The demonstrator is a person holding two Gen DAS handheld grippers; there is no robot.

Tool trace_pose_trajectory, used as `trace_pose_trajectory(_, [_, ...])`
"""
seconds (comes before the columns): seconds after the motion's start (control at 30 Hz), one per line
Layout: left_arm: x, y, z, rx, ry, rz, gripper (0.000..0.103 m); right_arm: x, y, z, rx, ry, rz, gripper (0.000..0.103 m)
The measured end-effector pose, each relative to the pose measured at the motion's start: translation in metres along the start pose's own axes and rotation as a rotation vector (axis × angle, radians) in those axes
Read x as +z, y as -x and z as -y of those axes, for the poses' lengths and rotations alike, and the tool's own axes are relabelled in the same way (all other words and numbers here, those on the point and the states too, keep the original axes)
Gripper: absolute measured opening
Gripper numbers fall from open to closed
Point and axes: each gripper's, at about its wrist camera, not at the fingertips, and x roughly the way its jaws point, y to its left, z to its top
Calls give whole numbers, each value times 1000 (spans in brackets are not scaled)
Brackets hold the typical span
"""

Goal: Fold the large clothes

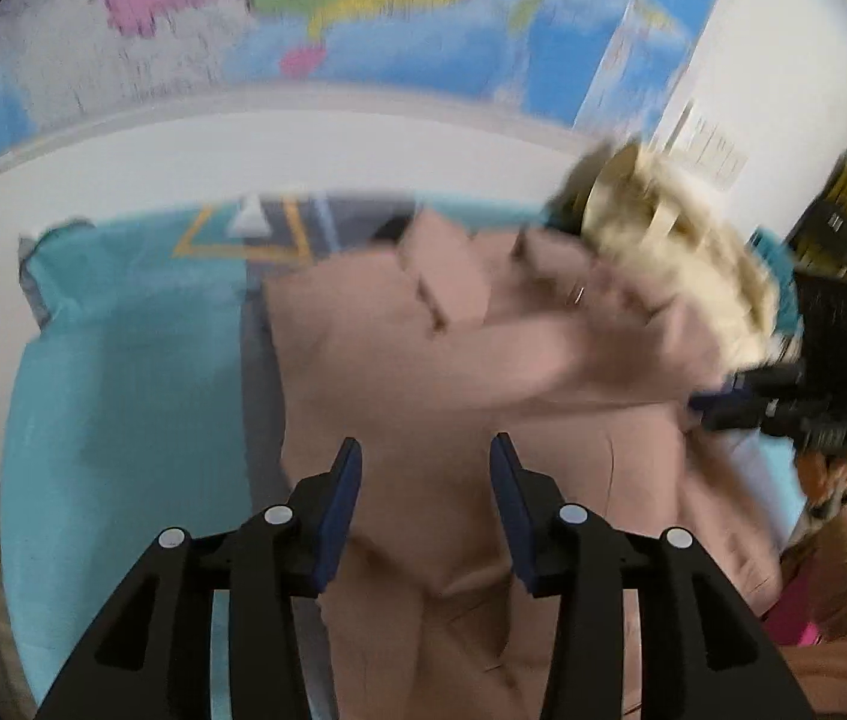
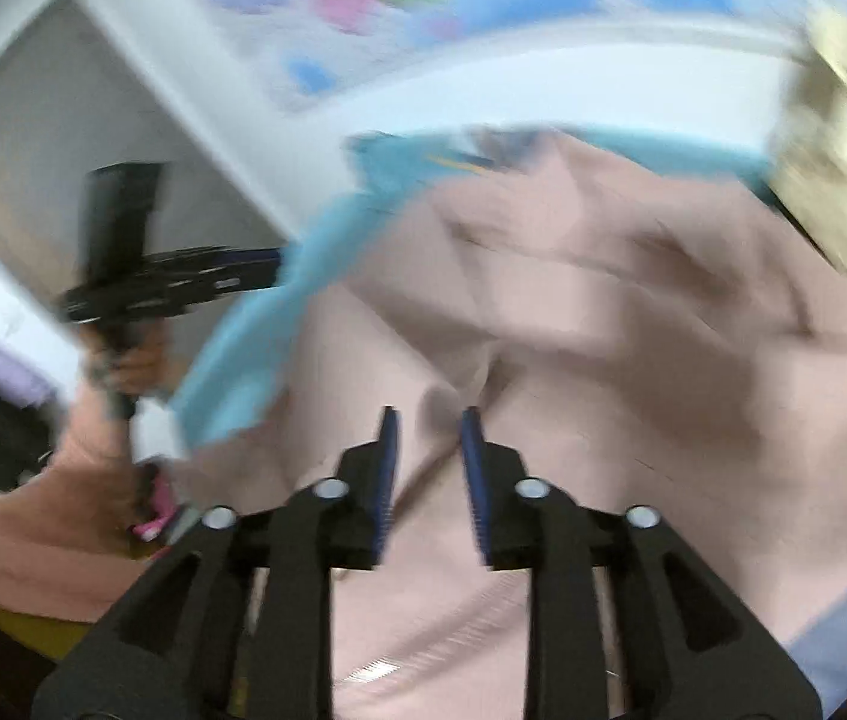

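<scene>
- Dusty-pink fabric, the large garment, lies rumpled over a turquoise sheet, filling the centre and lower right of both views.
- Left gripper: jaws apart, nothing pinched; cloth lies just beyond and below its tips.
- Right gripper: jaws narrowly apart, a raised fold directly ahead, not clamped as far as the blur allows.
- The garment's long axis seems to run from the bottom of the frame toward the upper right; the right gripper looks nearer a fold.
- Only the left view shows a cream fluffy item; only the right view shows the sheet's turned-up edge at centre left.
</scene>
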Motion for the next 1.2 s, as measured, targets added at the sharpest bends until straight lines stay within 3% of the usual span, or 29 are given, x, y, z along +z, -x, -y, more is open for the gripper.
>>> trace_pose_trajectory(0.03, [-4, -7, -3, 2, 0, -17, 41, -10, -3, 8, 13, -51, 5, 54])
trace_pose_trajectory(0.1, [-12, -18, -5, 8, -9, -37, 41, -24, -6, 17, 54, -101, 15, 70])
trace_pose_trajectory(0.27, [-27, -38, -6, 21, -33, -73, 43, -58, -32, 2, 133, -124, -10, 77])
trace_pose_trajectory(0.4, [-29, -42, -6, 22, -25, -62, 46, -68, -58, -17, 71, -104, -20, 77])
trace_pose_trajectory(0.47, [-29, -46, -5, 26, -17, -58, 46, -69, -61, -22, 63, -80, 12, 63])
trace_pose_trajectory(0.5, [-29, -47, -5, 27, -11, -58, 46, -67, -62, -22, 81, -70, 7, 26])
trace_pose_trajectory(0.53, [-29, -48, -4, 28, -7, -58, 46, -63, -65, -24, 95, -56, -13, 4])
trace_pose_trajectory(0.63, [-28, -49, -4, 28, 5, -49, 47, -53, -40, -32, 53, 40, 13, 1])
trace_pose_trajectory(0.77, [-28, -55, -8, 39, 30, -44, 47, -11, 25, -34, -156, 199, 71, 1])
trace_pose_trajectory(0.87, [-28, -63, -14, 58, 57, -44, 47, 10, 55, -23, -269, 267, 47, 1])
trace_pose_trajectory(0.93, [-28, -67, -15, 48, 69, -43, 46, 12, 57, -6, -357, 280, -15, 5])
trace_pose_trajectory(1.0, [-31, -70, -8, 97, 23, -41, 47, 7, 49, 12, -395, 234, -51, 12])
trace_pose_trajectory(1.03, [-32, -72, -4, 112, -2, -46, 48, -1, 43, 25, -389, 190, -80, 29])
trace_pose_trajectory(1.1, [-34, -71, 3, 140, -51, -51, 49, -17, 39, 39, -372, 134, -56, 52])
trace_pose_trajectory(1.2, [-28, -59, 6, 147, -82, -11, 51, -44, 49, 56, -267, 37, 40, 70])
